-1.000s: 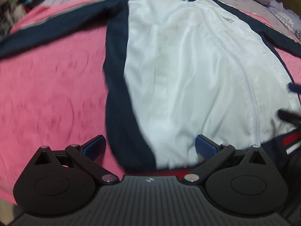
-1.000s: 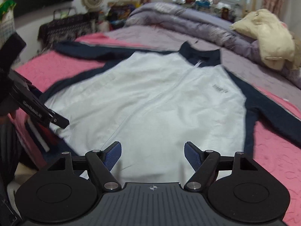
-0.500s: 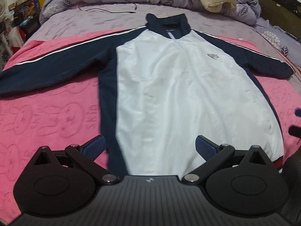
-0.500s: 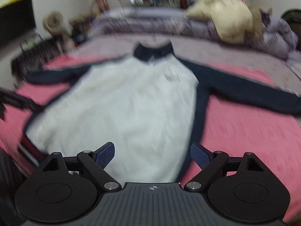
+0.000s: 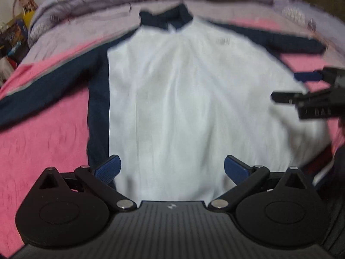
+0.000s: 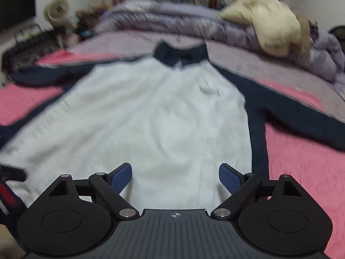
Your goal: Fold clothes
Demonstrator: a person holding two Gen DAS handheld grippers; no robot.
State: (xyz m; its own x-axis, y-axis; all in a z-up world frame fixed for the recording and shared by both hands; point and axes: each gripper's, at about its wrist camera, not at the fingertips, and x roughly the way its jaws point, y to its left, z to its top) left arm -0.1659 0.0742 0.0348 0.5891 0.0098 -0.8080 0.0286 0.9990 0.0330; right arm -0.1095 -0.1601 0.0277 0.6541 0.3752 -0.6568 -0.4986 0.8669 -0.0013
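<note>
A white jacket (image 5: 189, 99) with navy sleeves and a navy collar lies flat and face up on a pink blanket (image 5: 43, 151) spread over a bed. Both sleeves are stretched out to the sides. The collar points away from both cameras, toward a heap of grey-purple bedding (image 6: 172, 19) and a cream garment (image 6: 269, 21) at the far end.

The left gripper (image 5: 172, 168) stands over the near hem of the jacket. Its jaws are spread wide and hold nothing. The white front panel shows between the two blue pads; the left pad sits over the navy side strip, the right pad over white cloth. Whether the pads touch the fabric cannot be told.

The right gripper (image 6: 175, 178) also stands over the near hem, on the other side. Its jaws have just been opening, and they are wide apart, gripping nothing. White cloth shows in the gap between them, and the navy side strip runs just outside the right pad. In the left wrist view this gripper enters from the right edge, over the jacket's side. Both views are blurred.
</note>
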